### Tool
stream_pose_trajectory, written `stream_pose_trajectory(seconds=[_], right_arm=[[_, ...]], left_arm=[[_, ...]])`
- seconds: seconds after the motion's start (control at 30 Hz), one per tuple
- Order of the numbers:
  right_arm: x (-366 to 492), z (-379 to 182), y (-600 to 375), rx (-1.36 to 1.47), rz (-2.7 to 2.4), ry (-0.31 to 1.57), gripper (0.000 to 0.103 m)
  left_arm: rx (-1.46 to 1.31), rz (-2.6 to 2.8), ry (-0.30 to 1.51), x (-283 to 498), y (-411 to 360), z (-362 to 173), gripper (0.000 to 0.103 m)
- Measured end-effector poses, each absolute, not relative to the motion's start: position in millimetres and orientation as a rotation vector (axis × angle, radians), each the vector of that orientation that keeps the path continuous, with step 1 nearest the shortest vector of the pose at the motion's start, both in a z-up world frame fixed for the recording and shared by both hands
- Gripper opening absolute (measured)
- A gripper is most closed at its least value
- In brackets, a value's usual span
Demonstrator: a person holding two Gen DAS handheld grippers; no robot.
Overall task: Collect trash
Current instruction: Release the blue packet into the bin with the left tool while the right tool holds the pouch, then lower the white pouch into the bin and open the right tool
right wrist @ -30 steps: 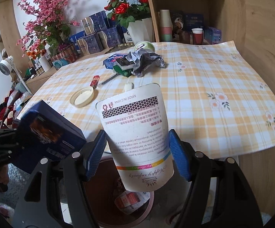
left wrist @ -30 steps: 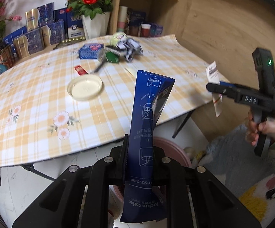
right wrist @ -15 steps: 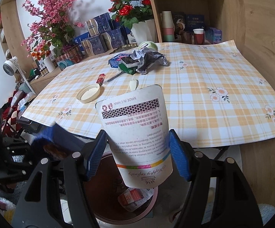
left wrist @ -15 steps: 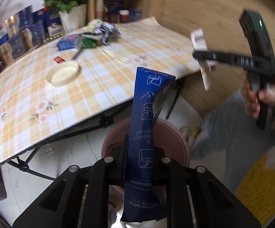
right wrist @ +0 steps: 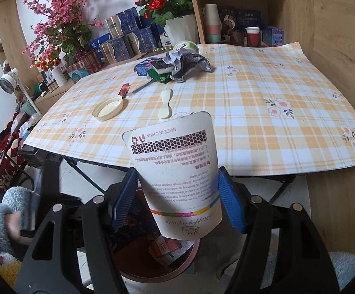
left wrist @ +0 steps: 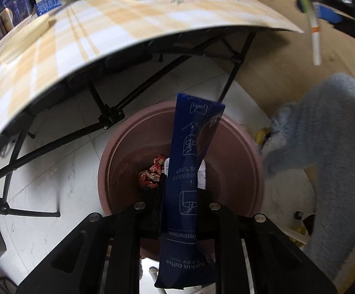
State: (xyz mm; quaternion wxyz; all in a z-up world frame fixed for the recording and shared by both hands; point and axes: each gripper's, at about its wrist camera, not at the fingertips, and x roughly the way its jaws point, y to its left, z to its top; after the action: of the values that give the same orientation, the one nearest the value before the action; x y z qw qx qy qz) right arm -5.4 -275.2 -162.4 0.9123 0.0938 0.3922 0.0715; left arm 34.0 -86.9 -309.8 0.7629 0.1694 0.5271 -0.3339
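A long blue coffee packet (left wrist: 192, 147) stands between the jaws of my left gripper (left wrist: 179, 196), right above the pink bin (left wrist: 101, 178). The jaws are opening, with the packet still pinched between them. Crumpled red wrappers (left wrist: 153, 171) lie at the bin's bottom. My right gripper (right wrist: 177, 201) is shut on a white stand-up pouch (right wrist: 177, 166), held by its blue pads (right wrist: 126, 196) over the bin (right wrist: 138, 273), just in front of the table edge. The left gripper (right wrist: 28, 208) shows blurred at the lower left of the right wrist view.
On the checked tablecloth (right wrist: 263, 122) lie a cream lid (right wrist: 108, 107), a plastic spoon (right wrist: 165, 104), a small red packet (right wrist: 125, 90) and a pile of wrappers (right wrist: 177, 66). Black folding table legs (left wrist: 108, 115) stand close behind the bin. A person's grey fleece sleeve (left wrist: 324, 134) is at the right.
My left gripper has dropped from table height to just above the bin and tipped steeply downward, blue packet still in it. The right gripper with its pouch has stayed put.
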Motion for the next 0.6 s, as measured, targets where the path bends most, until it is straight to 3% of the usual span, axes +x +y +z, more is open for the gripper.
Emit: stream_pose_trajectory(seconds=[0.07,0.13,0.23,0.43,0.6], right_arm=[[-7,-164,-274,0.190,0.149,0.815,0.067],[-8,-166,-273,0.188,0.150,0.821,0.067],[-9,-171,-271,0.196,0.155,0.835,0.067],[-7,-187,-258,0.199,0.183,0.880,0.067],[-4,-200,-239,0.167,0.224,0.917,0.067]], left_arm=[[0.371,-0.703,1.142,40,-86,-313,0.034],[0.353,-0.671,1.111,43,-80,-308,0.057],[0.281,-0.638,1.042,48,-66,-287,0.075],[0.132,-0.548,0.887,55,-29,-234,0.089],[0.105,-0.458,0.772,54,1,-194,0.092]])
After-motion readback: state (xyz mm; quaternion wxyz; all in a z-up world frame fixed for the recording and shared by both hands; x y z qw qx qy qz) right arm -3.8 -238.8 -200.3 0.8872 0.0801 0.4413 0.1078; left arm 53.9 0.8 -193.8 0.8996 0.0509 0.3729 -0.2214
